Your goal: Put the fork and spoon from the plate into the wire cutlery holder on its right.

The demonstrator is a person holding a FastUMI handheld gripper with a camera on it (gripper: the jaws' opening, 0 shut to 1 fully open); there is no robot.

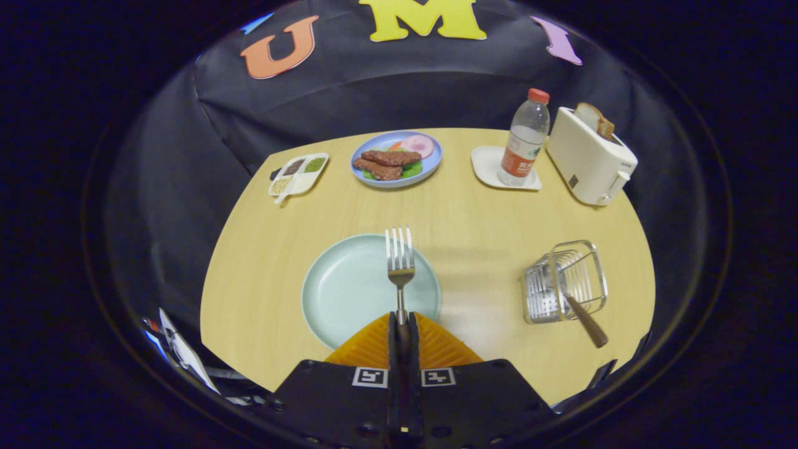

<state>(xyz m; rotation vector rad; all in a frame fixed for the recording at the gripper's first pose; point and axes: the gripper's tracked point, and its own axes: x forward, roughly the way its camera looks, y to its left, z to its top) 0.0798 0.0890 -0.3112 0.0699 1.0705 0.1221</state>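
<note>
Now, starting at the left, we have the pale plate [349,293] bare of cutlery on the table [480,212]. Over its right part we carry the fork [399,265], tines pointing far, handle clamped between the closed fingers of our gripper [401,321]. Moving right, the wire cutlery holder [566,282] stands well apart, and a wooden-handled utensil [583,318] leans out of it toward us, probably the spoon, so we judge half the job done. What's left: swing the fork right and drop it in.
</note>
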